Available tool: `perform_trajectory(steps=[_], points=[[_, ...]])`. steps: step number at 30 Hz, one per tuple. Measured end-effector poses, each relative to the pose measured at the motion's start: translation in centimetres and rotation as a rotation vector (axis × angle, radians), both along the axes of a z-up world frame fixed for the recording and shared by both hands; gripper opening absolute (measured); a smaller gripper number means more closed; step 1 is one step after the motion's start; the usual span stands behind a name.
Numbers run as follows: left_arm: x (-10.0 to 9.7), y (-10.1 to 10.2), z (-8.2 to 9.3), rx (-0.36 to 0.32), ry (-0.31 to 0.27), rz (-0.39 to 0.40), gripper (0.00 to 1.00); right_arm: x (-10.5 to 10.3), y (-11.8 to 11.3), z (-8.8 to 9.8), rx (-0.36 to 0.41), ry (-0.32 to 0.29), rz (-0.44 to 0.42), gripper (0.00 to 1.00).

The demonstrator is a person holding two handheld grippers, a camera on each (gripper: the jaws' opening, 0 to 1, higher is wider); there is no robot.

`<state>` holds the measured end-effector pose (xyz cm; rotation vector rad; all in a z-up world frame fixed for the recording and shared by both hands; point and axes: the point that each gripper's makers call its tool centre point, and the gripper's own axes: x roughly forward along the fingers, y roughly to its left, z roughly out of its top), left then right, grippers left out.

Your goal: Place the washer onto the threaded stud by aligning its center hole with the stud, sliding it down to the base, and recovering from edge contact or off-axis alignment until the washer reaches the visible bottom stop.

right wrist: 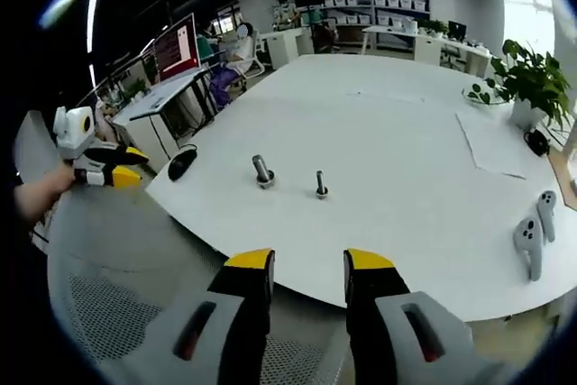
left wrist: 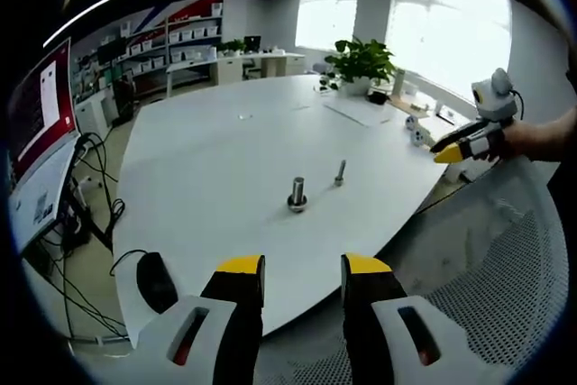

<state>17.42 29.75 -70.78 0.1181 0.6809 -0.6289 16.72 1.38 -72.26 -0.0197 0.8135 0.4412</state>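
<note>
Big white table (left wrist: 225, 151) takes up most of the room here, with a mesh office chair (right wrist: 117, 259) pulled up at the near edge. Shelving with white bins (right wrist: 397, 2) lines the far wall, a monitor (left wrist: 41, 123) stands off to one side, and a potted plant (left wrist: 361, 65) sits over by the windows.

Both tools are held back over the chair, off the table. The left gripper (left wrist: 302, 268) has its yellow-tipped jaws spread apart with nothing between them, and the right gripper (right wrist: 308, 263) is the same, released and empty.

A couple of VR-style controllers (right wrist: 532, 232) lie near the table's edge, and a black mouse (right wrist: 182, 162) sits by the rim.

Out mid-table, the thicker threaded stud (left wrist: 297, 194) stands upright with what looks like a washer ring at its base, though it's too small to be sure. A thinner bolt (left wrist: 340, 172) stands just beside it, not touching.
</note>
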Motion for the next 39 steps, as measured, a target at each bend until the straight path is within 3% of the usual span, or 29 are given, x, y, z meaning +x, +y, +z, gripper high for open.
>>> perform_trajectory(steps=[3,7,12,29,39], points=[[0.0,0.1,0.0,0.001,0.0,0.002,0.32,-0.2,-0.2,-0.3,-0.038,-0.004,0.014,0.35],[0.1,0.2,0.1,0.001,-0.007,0.005,0.32,0.4,-0.2,0.1,0.007,-0.02,-0.017,0.34],[0.0,0.1,-0.1,0.006,-0.002,0.001,0.32,0.1,0.3,-0.2,0.002,-0.021,0.014,0.34],[-0.1,0.2,-0.3,0.021,0.008,-0.003,0.31,-0.3,0.4,-1.0,0.058,0.023,0.001,0.34],[0.1,0.4,-0.1,0.016,-0.004,0.006,0.31,-0.2,0.8,-0.9,0.062,0.008,0.021,0.34]])
